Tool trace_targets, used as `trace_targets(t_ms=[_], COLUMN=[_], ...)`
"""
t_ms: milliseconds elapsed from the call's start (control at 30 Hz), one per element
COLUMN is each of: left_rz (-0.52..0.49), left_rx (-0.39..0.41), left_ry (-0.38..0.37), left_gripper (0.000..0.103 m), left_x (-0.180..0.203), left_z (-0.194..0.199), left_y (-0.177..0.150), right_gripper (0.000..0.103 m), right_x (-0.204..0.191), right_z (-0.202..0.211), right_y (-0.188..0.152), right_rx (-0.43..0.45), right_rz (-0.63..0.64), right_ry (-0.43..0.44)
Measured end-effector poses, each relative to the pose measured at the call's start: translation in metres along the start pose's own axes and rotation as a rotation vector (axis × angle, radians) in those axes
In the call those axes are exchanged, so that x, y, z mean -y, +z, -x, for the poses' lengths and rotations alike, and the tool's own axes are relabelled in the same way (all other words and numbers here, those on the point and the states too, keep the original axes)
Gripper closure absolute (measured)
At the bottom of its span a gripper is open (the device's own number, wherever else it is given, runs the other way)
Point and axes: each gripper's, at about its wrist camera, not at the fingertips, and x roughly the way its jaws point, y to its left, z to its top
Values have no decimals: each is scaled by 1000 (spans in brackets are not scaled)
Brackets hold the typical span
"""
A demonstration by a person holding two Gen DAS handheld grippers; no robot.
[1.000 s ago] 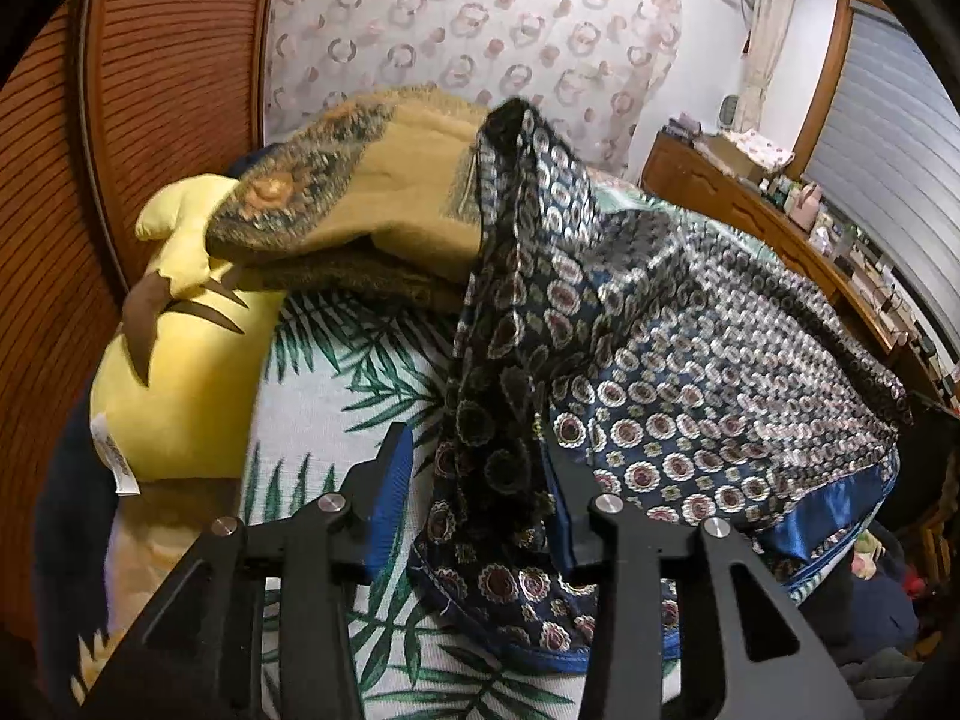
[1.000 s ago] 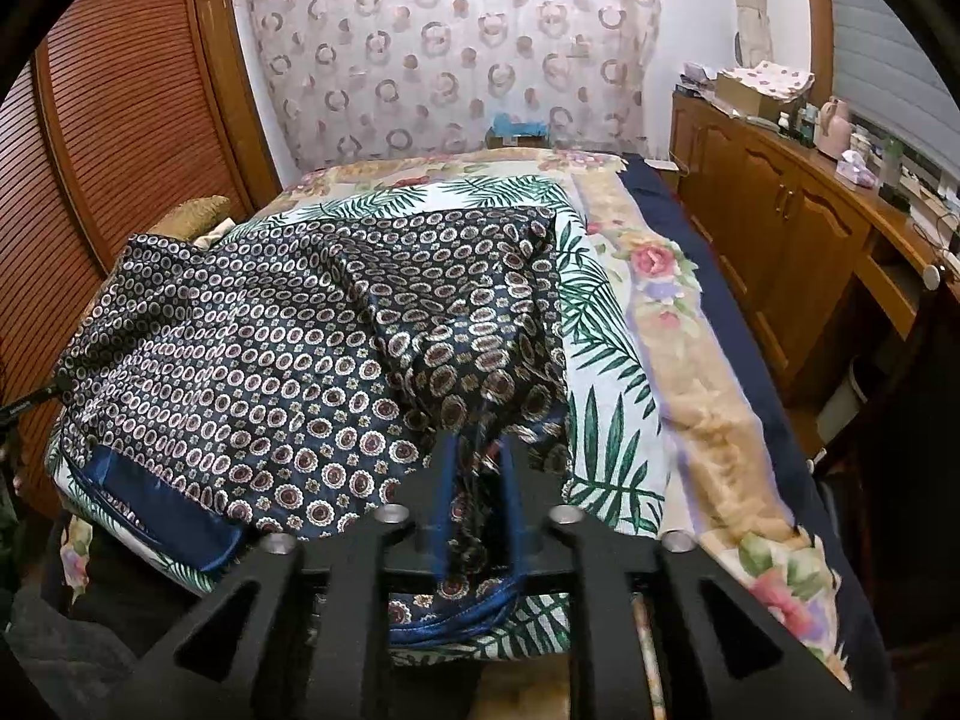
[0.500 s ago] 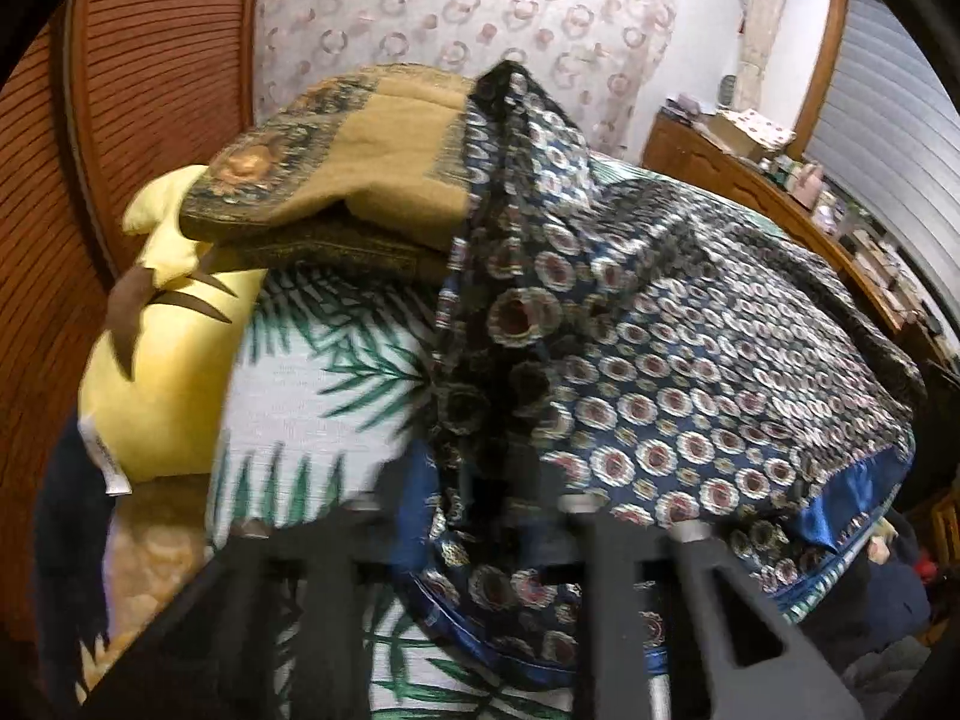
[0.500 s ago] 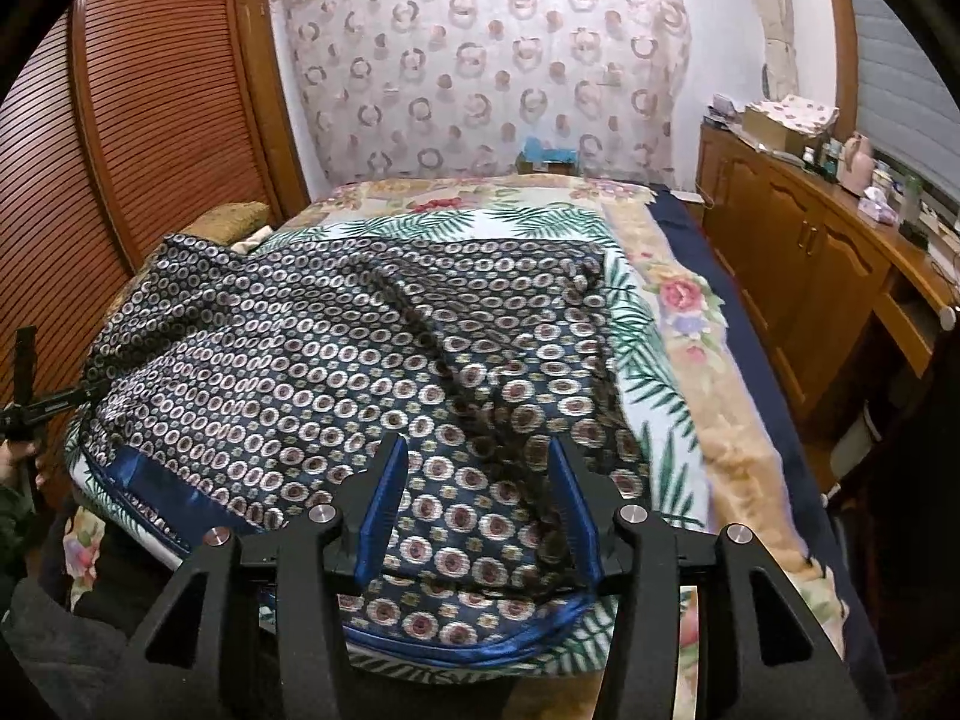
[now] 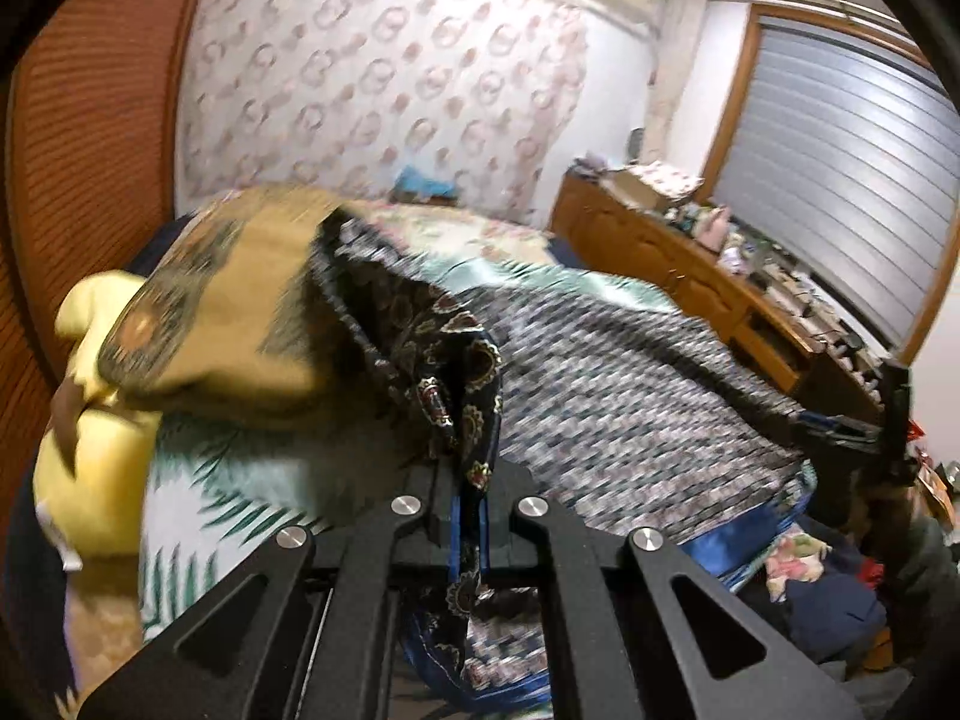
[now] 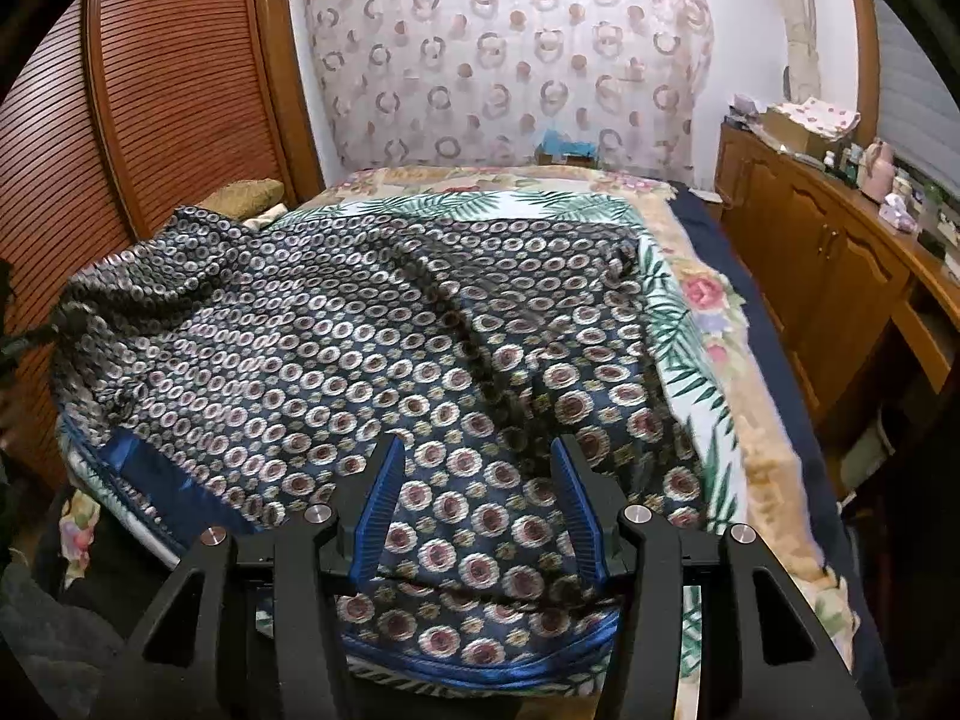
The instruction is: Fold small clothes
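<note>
The left gripper (image 5: 469, 531) pinches a corner of the patterned garment (image 6: 372, 360) spread on the bed (image 6: 708, 324) (right gripper (image 6: 477, 516) fingers spread, hovering), so the next move is likely carrying that corner across.

dim, warm indoor light. left wrist view is streaked with motion blur; right wrist view is sharp. fisheye bending and dark vignette ring both edges.

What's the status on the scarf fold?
Left gripper shut on scarf edge. Right gripper open above it. Scarf spread on bed. Pillow close by left.
</note>
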Motion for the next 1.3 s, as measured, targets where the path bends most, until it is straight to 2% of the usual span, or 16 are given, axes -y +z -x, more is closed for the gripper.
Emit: trace_targets(t_ms=[300,600,733,900,1067,1133,1233,1300], left_rz=[-106,-220,-264,-270,-285,-285,-266,-269], left_rx=[6,-27,-70,-141,-180,-194,-200,-166], left_ry=[-114,-218,-250,-274,-260,-254,-280,-284], left_gripper=[99,99,99,99,99,96,83,61], left_x=[61,127,153,170,190,192,191,190], left_z=[-21,-52,-75,-105,-116,-118,-112,-101], left_y=[35,61,60,48,38,39,39,42], right_gripper=[50,50,50,50,50,50,50,50], right_x=[19,29,37,54,74,77,80,79], right_z=[-3,12,22,21,8,-1,-15,-24], right_y=[-5,-14,-13,1,14,18,28,35], right_rx=[4,40,63,83,77,63,36,19], right_rz=[-44,-82,-88,-88,-151,-151,-128,-117], right_ry=[-4,-1,-4,-17,11,10,-10,-17])
